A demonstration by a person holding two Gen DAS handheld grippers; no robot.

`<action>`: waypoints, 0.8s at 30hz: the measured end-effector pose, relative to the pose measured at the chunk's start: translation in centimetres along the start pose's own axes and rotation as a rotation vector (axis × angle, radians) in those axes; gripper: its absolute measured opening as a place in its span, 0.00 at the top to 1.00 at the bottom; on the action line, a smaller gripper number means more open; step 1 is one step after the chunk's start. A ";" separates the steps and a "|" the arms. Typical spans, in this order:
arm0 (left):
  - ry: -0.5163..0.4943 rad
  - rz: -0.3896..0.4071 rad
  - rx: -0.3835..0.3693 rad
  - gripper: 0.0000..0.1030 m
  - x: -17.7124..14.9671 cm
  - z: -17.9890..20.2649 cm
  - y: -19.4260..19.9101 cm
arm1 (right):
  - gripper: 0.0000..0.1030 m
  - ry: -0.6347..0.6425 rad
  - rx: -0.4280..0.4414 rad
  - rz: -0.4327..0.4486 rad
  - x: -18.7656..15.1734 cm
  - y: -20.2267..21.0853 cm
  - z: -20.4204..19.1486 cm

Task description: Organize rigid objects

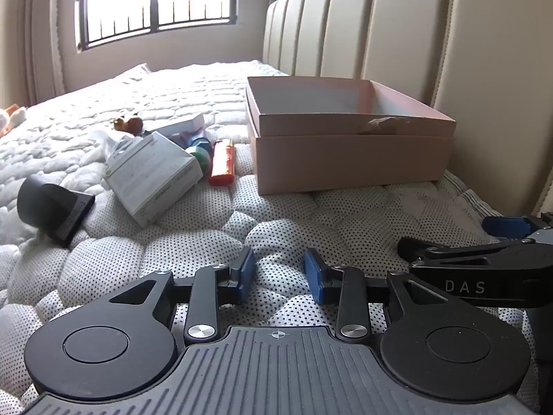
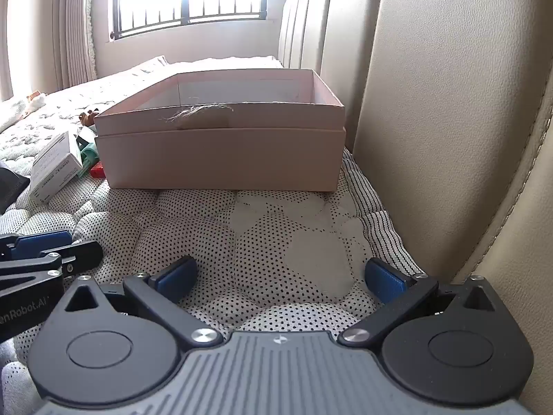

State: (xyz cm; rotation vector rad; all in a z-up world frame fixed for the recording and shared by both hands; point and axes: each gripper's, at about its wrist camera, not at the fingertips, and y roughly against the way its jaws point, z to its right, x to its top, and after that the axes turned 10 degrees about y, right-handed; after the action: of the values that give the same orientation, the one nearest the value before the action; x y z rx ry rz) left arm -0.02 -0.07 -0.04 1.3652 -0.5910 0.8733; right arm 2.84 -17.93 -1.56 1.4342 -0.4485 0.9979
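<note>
We hold our left tongs (image 1: 280,275) low over the quilted mattress (image 1: 214,228), their blue pads apart with only dotted fabric between them; our right tongs (image 2: 281,276) hover beside them near the padded headboard (image 2: 449,121), spread wide and gripping nothing; each pair shows at the edge of the other's view. Ahead of both sits the open pink box (image 1: 349,159), resting on the mattress close against the headboard; on its near wall we see a tag with frayed twine (image 2: 202,112); what lies on its floor we cannot tell. To the left of the box the loose things lie in a cluster: a red lighter (image 1: 222,162) just beside the box, a green and blue round piece (image 1: 202,152) touching it, a white carton (image 1: 152,176) tilted on its corner, a second pale carton (image 1: 183,124) behind, a small brown figure (image 1: 128,124) further back, and a black nozzle-shaped part (image 1: 52,204) well apart at the left; a barred window (image 1: 155,3) stands bright beyond the bed.
</note>
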 end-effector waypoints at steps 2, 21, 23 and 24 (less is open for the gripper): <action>-0.002 0.001 0.002 0.64 0.0 0.0 0.0 | 0.00 -0.002 0.001 0.001 0.0 0.0 0.0; 0.001 0.003 -0.001 0.64 0.1 0.1 0.0 | 0.00 0.000 0.000 0.000 0.0 0.0 0.0; 0.001 0.003 -0.001 0.64 0.1 0.1 0.0 | 0.00 0.000 0.000 0.000 0.0 0.0 0.0; 0.000 0.003 -0.001 0.64 0.1 0.1 0.0 | 0.00 0.000 0.000 0.000 0.0 0.0 0.0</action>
State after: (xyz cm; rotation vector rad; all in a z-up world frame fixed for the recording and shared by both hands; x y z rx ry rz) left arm 0.02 -0.13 0.06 1.3639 -0.5932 0.8758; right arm 2.86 -17.90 -1.56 1.4342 -0.4486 0.9978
